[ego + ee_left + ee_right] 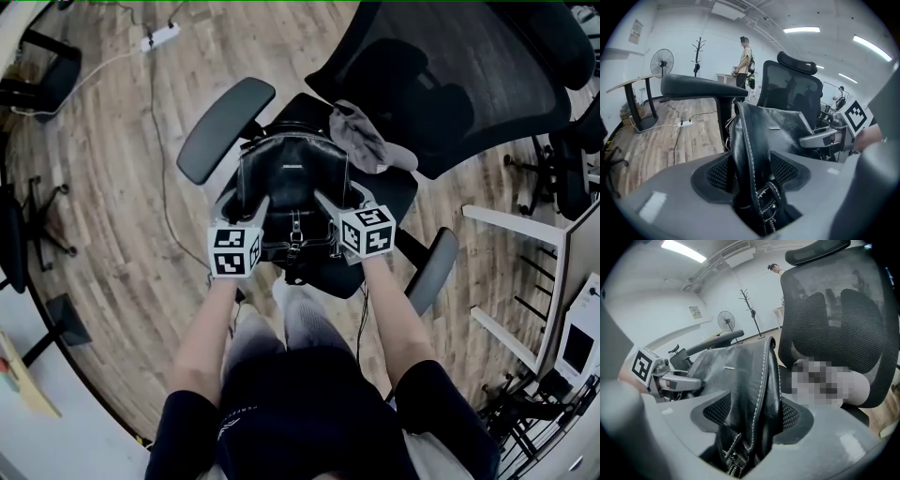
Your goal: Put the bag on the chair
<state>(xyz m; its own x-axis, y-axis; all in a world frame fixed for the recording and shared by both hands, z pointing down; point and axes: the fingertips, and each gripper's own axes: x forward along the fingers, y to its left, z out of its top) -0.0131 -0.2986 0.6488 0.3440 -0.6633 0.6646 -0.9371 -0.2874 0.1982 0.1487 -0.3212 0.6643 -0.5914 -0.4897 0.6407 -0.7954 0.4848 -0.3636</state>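
Black leather bag (293, 192) with pale stitching and front buckle straps: upright on the seat of the black mesh-backed office chair (450, 84), near the front edge, between the two armrests. Flap shut, so its contents are not visible. Its lower front is partly hidden in the head view behind the marker cubes, and its base on the seat cannot be made out.

Left gripper (246, 204): at the bag's left side. Its own view shows the stitched side edge and a buckle standing between the jaws, which are apart, the dark mesh pads (719, 173) showing clear on either side (no squeeze on the leather).

Right gripper (342, 202): mirrored on the bag's right side. Same picture in its view, with the jaws spread, the bag's edge and a zip end between them, and the pads not pressing.

Crumpled grey cloth (361, 136): lies on the seat just behind and right of the bag, against the backrest.

Left armrest (223, 127): long dark pad, angled outward, close beside the bag. Right armrest (431, 270): sits nearer the person, by the right forearm.

Wood plank floor (103, 187) all round. White power strip (161, 37) at the top left, its cable trailing toward the chair.

White frame shelving (525, 272): right side, cut off by the picture edge.

Far background, left gripper view: a standing person (744, 61), a pedestal fan (662, 61) and a coat stand (698, 51).
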